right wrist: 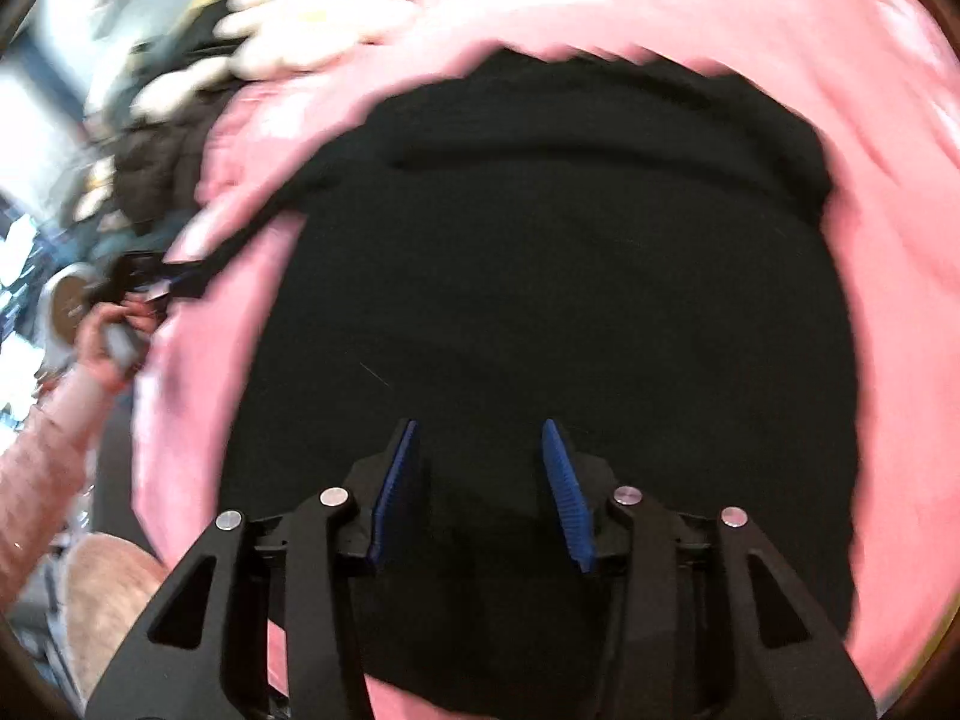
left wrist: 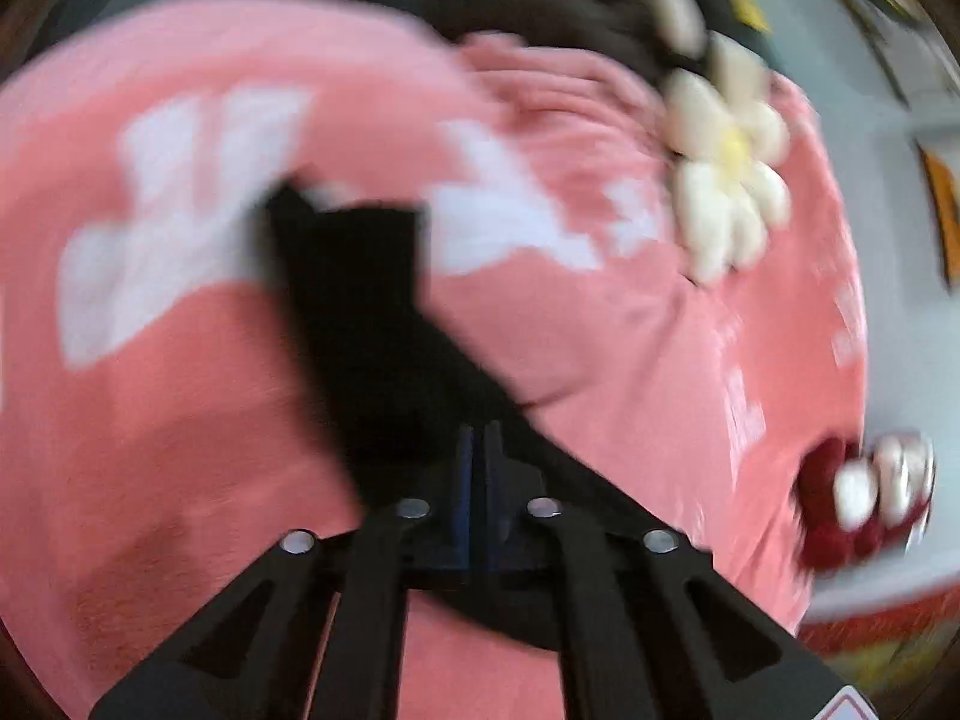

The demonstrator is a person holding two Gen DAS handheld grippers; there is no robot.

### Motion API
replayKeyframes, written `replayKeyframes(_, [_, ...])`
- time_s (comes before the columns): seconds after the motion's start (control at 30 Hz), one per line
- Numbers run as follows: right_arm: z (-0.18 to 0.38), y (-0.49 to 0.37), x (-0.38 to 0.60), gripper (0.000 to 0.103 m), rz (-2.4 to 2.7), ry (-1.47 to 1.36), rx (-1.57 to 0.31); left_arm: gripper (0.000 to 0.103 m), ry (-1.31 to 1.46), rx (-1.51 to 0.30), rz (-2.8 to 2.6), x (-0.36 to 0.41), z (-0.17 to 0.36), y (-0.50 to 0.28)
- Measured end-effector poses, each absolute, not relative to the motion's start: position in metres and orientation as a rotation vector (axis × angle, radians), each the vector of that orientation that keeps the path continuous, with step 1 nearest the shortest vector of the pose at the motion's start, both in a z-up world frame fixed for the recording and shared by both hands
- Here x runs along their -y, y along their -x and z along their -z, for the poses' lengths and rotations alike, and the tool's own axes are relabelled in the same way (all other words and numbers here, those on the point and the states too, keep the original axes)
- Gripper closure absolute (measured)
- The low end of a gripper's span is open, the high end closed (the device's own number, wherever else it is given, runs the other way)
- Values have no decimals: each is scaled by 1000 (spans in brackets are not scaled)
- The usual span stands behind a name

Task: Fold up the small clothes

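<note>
A black garment [right wrist: 540,300] lies on a pink blanket [right wrist: 888,360] with white patches. In the right wrist view it fills the middle, with a fold across its top. My right gripper [right wrist: 480,480] is open just above the garment, blue pads [right wrist: 393,492] apart, holding nothing. In the left wrist view my left gripper [left wrist: 478,450] is shut on a stretched strip of the black garment [left wrist: 360,312], which runs up and left over the pink blanket [left wrist: 150,420]. The left gripper also shows small at the left edge of the right wrist view [right wrist: 144,282]. Both views are motion-blurred.
A white daisy-shaped cushion [left wrist: 726,168] lies at the blanket's far edge, also in the right wrist view [right wrist: 318,12]. A dark bundle [left wrist: 540,6] sits behind it. A red and white object [left wrist: 864,498] sits at the right. The person's pink sleeve [right wrist: 42,456] is at the left.
</note>
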State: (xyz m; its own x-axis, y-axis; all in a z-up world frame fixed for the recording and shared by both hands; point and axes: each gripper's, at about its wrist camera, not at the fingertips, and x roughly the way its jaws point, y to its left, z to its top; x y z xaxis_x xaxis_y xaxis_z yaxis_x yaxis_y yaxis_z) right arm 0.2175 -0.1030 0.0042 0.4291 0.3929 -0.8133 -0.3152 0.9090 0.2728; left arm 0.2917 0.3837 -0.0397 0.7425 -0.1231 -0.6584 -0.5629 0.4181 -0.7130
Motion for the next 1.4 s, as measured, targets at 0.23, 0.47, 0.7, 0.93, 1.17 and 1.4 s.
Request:
replayKeyframes(0.23, [-1,-337,-78,63,-624,30,-967,103,1051,-662,-201,-360,-18,-300])
replayKeyframes(0.47, [19,-341,-136,63,-659,153,-997,66,1231,-781,-358,-391,50,-267])
replayKeyframes(0.7, [26,-323,-134,62,-669,192,-1005,51,1379,-713,-381,-415,81,-268])
replayKeyframes(0.93, [25,-321,-126,62,-659,173,-997,46,1255,-771,-364,-406,68,-302])
replayKeyframes(1.17, [4,-314,-70,62,-584,106,-944,102,1014,-655,-284,-374,-18,-296])
replayKeyframes(1.4, [-41,-308,75,62,-351,6,-841,102,717,-477,268,-200,-192,-319])
